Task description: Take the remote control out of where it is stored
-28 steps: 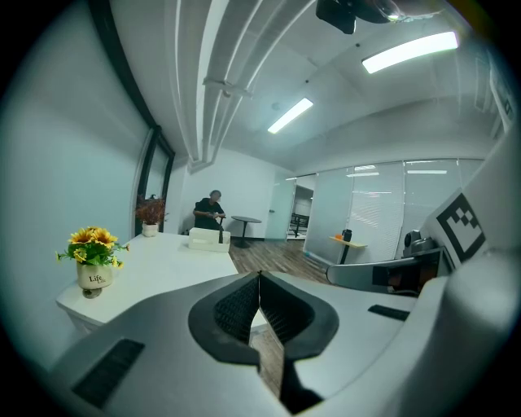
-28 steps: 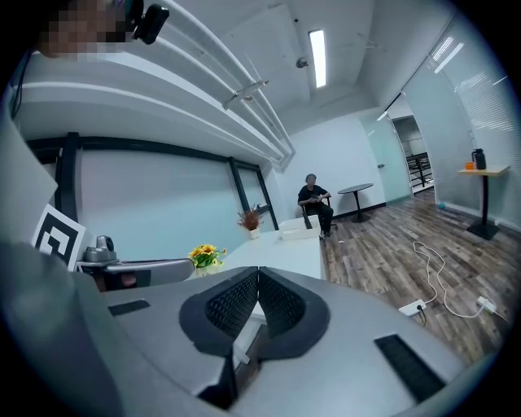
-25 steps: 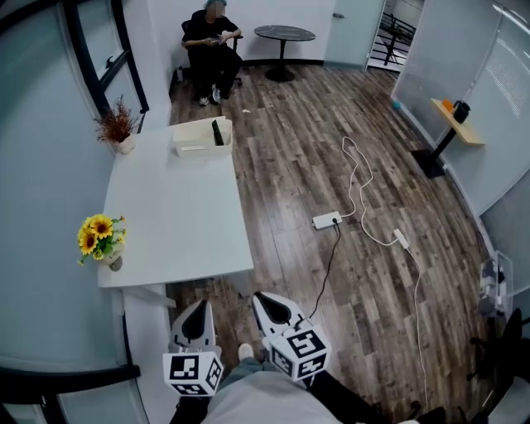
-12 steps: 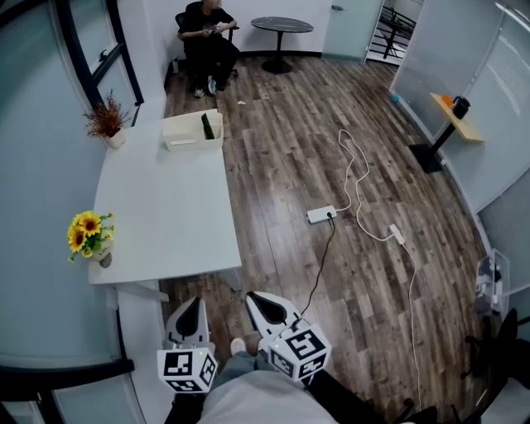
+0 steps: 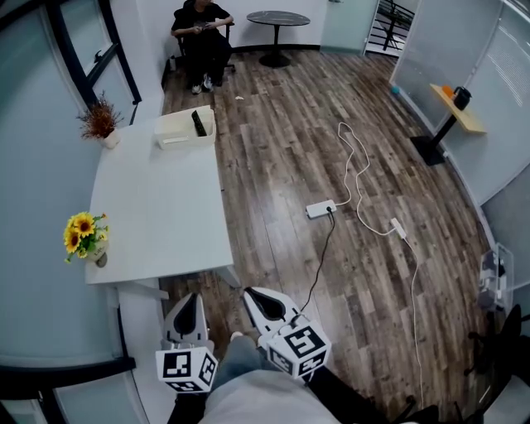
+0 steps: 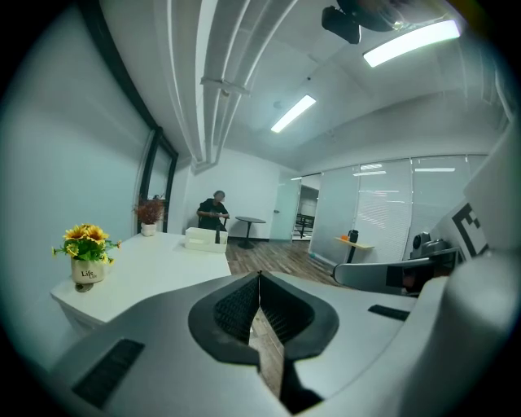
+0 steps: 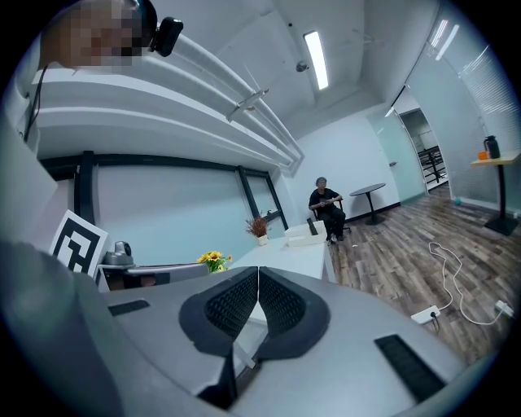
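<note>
A black remote control (image 5: 199, 122) stands upright in a white storage box (image 5: 179, 130) at the far end of the white table (image 5: 157, 207). The box (image 6: 204, 239) also shows in the left gripper view, and as a small white box (image 7: 304, 237) in the right gripper view. My left gripper (image 5: 187, 306) and right gripper (image 5: 258, 300) hang side by side near my body, below the table's near edge and far from the box. Both are shut with nothing between the jaws.
A sunflower pot (image 5: 84, 238) stands at the table's near left, a dried-flower pot (image 5: 101, 122) at the far left. A person (image 5: 199, 29) sits beyond the table beside a round table (image 5: 277, 18). A white power strip (image 5: 320, 209) and cable (image 5: 362, 186) lie on the wood floor.
My view has moved forward along the table: table, box and flowers have slid up and left in the head view. Both grippers stay shut in about the same place.
</note>
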A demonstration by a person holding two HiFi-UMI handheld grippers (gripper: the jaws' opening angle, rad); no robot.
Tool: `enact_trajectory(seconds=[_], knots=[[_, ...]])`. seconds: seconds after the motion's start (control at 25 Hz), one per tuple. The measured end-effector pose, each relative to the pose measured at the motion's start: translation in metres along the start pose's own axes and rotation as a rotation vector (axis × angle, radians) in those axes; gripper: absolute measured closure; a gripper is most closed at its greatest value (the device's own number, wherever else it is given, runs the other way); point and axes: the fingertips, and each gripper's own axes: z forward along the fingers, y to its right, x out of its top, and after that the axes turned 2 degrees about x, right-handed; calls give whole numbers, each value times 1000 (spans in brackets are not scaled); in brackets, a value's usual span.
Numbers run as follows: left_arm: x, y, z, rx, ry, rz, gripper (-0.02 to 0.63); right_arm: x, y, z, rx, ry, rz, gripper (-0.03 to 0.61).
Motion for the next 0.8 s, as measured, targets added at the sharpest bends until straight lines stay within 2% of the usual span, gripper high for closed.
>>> enact_trajectory(seconds=[0.36, 0.8], knots=[[11, -6, 35, 4, 22, -3, 604, 10, 25, 29, 0, 6, -3, 572], [54, -33, 127, -9, 49, 6, 604, 51, 77, 103, -6, 4, -18, 572]])
